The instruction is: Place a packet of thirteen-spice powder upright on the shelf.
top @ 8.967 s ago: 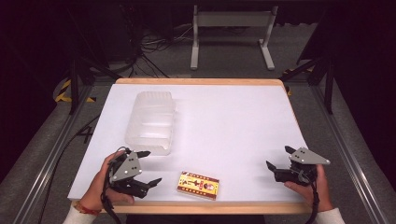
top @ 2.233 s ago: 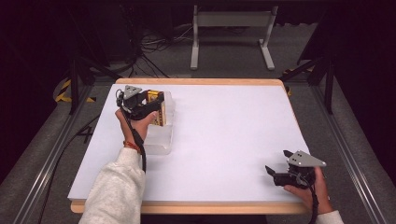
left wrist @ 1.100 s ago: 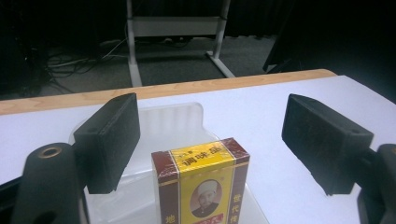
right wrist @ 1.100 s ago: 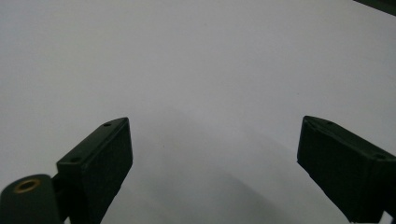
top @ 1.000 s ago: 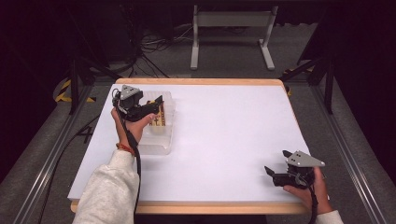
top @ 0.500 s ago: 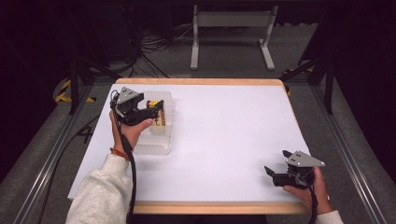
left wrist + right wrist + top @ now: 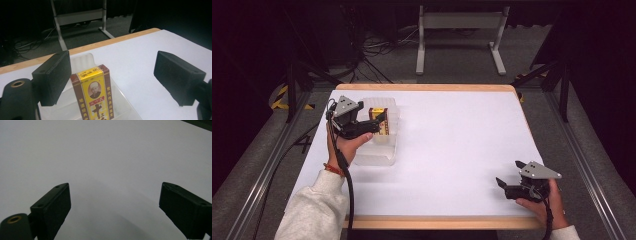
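Here's the white worktop [image 7: 452,150] with its wooden edge, spread wide under the high view, dark floor and a grey metal stand [image 7: 460,30] beyond its far end. On the far left part of it sits a clear plastic container [image 7: 379,145], long and ribbed, and standing upright inside its far end is a yellow and maroon box [image 7: 379,121], a small portrait and red characters printed on its face. The person's left hand [image 7: 346,145] reaches in over the container's left side, holding the left tool [image 7: 374,125] right at the box. From the left gripper view the jaws stand wide apart, the box [image 7: 93,96] rising between them, nearer the left jaw, and daylight shows on both sides, so nothing is gripped. The container's ribbed wall [image 7: 82,61] shows just behind the box there. Over at the near right corner, well apart from all that, the right hand [image 7: 544,205] rests on the worktop with the right tool [image 7: 508,176] pointing left. Its own view looks down on bare white surface [image 7: 105,157], jaws spread wide with nothing between them.
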Demonstrator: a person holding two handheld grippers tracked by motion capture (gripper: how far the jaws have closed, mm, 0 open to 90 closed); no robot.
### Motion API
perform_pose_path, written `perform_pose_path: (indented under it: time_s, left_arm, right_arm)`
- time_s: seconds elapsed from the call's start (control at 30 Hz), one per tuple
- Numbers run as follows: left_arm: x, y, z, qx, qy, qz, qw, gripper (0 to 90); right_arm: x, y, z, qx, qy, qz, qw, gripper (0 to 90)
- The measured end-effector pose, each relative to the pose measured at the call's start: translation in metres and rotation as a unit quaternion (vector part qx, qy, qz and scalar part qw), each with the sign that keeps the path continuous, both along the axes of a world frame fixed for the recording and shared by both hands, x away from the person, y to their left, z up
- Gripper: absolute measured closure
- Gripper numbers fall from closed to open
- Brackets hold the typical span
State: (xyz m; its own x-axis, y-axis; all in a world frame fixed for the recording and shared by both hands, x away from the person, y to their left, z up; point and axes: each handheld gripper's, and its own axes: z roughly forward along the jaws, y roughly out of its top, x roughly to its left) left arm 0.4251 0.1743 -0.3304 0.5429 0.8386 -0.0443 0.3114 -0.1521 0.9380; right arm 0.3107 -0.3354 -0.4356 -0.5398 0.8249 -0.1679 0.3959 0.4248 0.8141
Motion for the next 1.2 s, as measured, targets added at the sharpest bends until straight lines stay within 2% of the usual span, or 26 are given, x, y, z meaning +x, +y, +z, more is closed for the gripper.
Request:
perform_pose_path:
  time_s: [0.1, 0.37, 0.6, 0.8, 1.03, 1.2]
  left_arm:
    - [-0.006, 0.001, 0.001, 0.01, -0.008, -0.011, 0.9999, 14.8]
    - [-0.019, 0.006, 0.003, 0.013, -0.019, -0.031, 0.9992, 14.9]
    - [-0.03, 0.008, 0.003, 0.035, -0.026, -0.048, 0.9979, 14.9]
    - [-0.039, 0.006, 0.0, 0.048, -0.029, -0.067, 0.9962, 14.8]
    - [-0.053, 0.0, -0.004, 0.07, -0.033, -0.092, 0.9927, 14.2]
    - [-0.06, -0.004, -0.005, 0.073, -0.032, -0.109, 0.9908, 14.1]
  right_arm:
    - [0.0, 0.0, 0.0, 0.001, 0.0, 0.001, 1.0, 11.0]
    - [0.0, 0.001, 0.0, 0.0, 0.0, 0.0, 1.0, 11.0]
    - [0.0, 0.0, 0.0, -0.001, 0.0, -0.001, 1.0, 11.0]
    - [0.0, 0.001, 0.0, -0.001, 0.0, -0.001, 1.0, 11.0]
    - [0.0, 0.0, 0.0, -0.001, 0.0, -0.002, 1.0, 11.0]
    - [0.0, 0.001, 0.0, -0.002, 0.0, 0.0, 1.0, 11.0]
